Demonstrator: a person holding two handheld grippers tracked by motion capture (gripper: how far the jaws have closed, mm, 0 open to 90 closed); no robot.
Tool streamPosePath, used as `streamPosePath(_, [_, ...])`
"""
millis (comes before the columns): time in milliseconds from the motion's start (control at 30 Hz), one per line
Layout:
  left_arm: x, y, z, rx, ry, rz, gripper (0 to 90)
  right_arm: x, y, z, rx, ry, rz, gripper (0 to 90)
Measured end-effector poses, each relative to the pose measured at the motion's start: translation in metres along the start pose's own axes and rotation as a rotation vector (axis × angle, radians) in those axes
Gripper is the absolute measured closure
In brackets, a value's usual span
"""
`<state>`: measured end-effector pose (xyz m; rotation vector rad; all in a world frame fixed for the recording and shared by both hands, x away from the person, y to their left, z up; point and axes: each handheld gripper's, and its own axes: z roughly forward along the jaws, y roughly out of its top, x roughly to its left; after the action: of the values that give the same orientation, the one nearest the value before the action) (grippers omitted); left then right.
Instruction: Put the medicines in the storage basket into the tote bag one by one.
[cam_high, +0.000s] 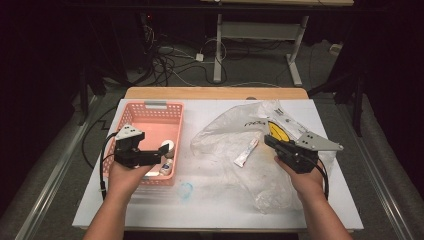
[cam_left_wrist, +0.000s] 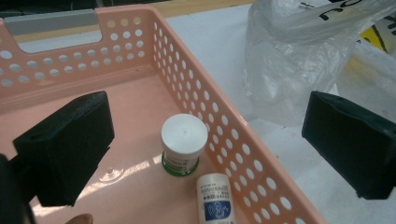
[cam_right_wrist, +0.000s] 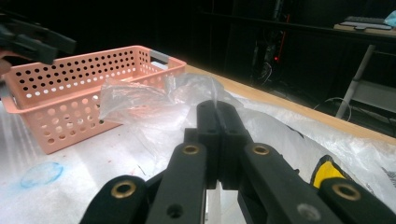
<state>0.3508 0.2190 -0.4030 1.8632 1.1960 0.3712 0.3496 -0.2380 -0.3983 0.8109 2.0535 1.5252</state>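
Pink perforated basket (cam_left_wrist: 224, 135) sits at the table's left; left gripper (cam_high: 150, 156) hovers over its near right corner, jaws wide apart, holding nothing. Below it a white-capped jar (cam_left_wrist: 184, 144) stands upright beside a small bottle (cam_left_wrist: 215, 201) lying along the right wall. Right gripper (cam_right_wrist: 218, 140), jaws closed together, pinches the clear plastic bag (cam_high: 225, 132); bare table lies between basket and bag.

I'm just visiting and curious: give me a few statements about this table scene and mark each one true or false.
1. The left gripper has its jaws wide apart above the pink perforated plastic basket. True.
2. The basket holds nothing. False: a white-capped round jar and a white bottle with a blue label are in it.
3. The right gripper is shut. True.
4. The crumpled clear plastic bag lies inside the basket. False: it lies on the table beside it.
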Motion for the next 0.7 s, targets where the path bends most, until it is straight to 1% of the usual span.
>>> streamPosePath(67, [0.004, 0.005, 0.006, 0.019, -0.001, -0.011, 3.2, 0.0, 0.0, 0.0, 0.0, 0.001, 0.001, 90.0])
streamPosePath(167, [0.01, 0.01, 0.018, 0.067, 0.015, -0.006, 7.2, -0.001, 0.0, -0.001, 0.0, 0.001, 0.004, 90.0])
streamPosePath(233, [0.016, 0.012, 0.025, 0.105, 0.017, -0.012, 12.2, -0.001, 0.0, -0.001, 0.0, -0.002, 0.01, 90.0])
streamPosePath(267, [0.019, 0.013, 0.029, 0.126, 0.025, -0.015, 14.1, -0.002, 0.0, -0.001, 0.0, -0.004, 0.011, 90.0])
streamPosePath(333, [0.025, 0.013, 0.036, 0.169, 0.027, -0.022, 15.7, -0.002, -0.001, -0.001, 0.0, -0.004, 0.009, 90.0])
streamPosePath(400, [0.029, 0.013, 0.042, 0.2, 0.021, -0.035, 16.6, -0.002, -0.001, 0.0, 0.001, -0.002, 0.01, 90.0])
streamPosePath(467, [0.032, 0.014, 0.046, 0.217, 0.007, -0.047, 18.6, -0.002, -0.001, 0.0, -0.001, 0.0, 0.009, 90.0])
streamPosePath(533, [0.032, 0.015, 0.05, 0.232, 0.003, -0.047, 20.8, -0.002, -0.001, 0.0, -0.001, 0.0, 0.012, 90.0])
streamPosePath(600, [0.033, 0.014, 0.054, 0.254, -0.009, -0.049, 21.1, -0.002, -0.001, 0.0, -0.001, 0.002, 0.011, 90.0])
streamPosePath(667, [0.032, 0.014, 0.058, 0.277, -0.016, -0.041, 24.0, -0.002, -0.001, 0.0, -0.001, 0.003, 0.005, 90.0])
streamPosePath(700, [0.032, 0.013, 0.06, 0.29, -0.02, -0.035, 24.1, -0.002, -0.001, 0.0, -0.001, 0.002, 0.006, 90.0])
